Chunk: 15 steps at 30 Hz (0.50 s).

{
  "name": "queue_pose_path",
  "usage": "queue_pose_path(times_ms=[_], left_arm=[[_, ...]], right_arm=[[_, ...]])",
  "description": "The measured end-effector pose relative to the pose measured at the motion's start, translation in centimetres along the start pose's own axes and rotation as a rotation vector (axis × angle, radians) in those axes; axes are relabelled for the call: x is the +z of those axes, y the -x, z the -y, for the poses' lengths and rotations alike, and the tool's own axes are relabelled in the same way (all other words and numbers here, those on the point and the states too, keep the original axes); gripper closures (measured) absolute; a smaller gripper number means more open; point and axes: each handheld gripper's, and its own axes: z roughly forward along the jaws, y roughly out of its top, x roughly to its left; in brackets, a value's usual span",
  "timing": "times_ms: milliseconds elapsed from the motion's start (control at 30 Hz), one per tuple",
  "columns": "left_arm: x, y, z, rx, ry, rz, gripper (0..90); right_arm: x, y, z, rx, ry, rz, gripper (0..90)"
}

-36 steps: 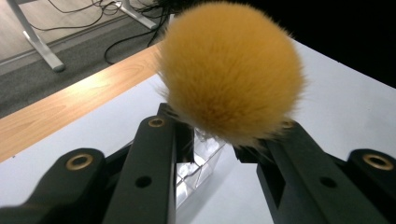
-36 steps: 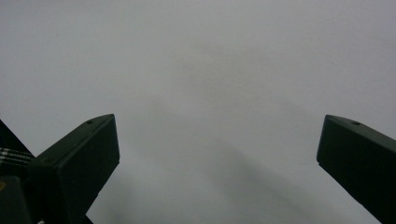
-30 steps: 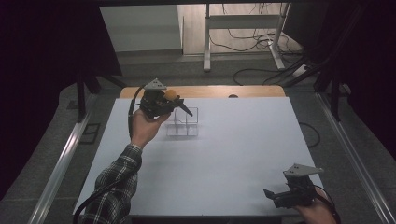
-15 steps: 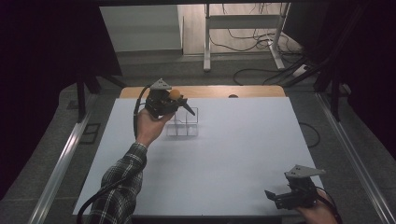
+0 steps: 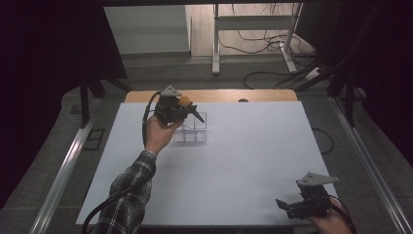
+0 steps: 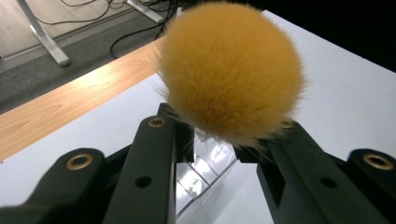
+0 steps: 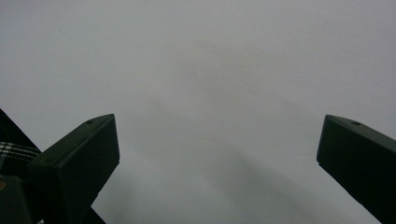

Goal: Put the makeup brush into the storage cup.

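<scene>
White covers the table (image 5: 234, 165), with a wooden strip (image 5: 263, 95) bare along its far edge. Near that far edge, left of centre, lies a clear tray (image 5: 194, 129) split into compartments. Just above it hangs the left gripper (image 5: 193, 111), its jaws clamped on a fluffy orange ball (image 6: 231, 72); the left gripper view shows the ball pinched between them, with the tray (image 6: 205, 170) right below. At the near right corner sits the right gripper (image 5: 284, 204), well apart from the tray, its jaws spread wide with nothing between them over bare table (image 7: 210, 84).
</scene>
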Motion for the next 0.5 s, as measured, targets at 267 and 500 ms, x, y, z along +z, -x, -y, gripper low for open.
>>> queue_pose_path(times_ms=[267,500], left_arm=[[0.9,0.1,0.3,0.004,-0.013,-0.003,73.0],[1.5,0.1,0.8,0.001,-0.027,-0.005,73.0]], right_arm=[[0.1,-0.1,0.0,-0.003,-0.005,-0.003,0.0],[0.1,-0.1,0.0,-0.008,-0.01,-0.005,0.0]])
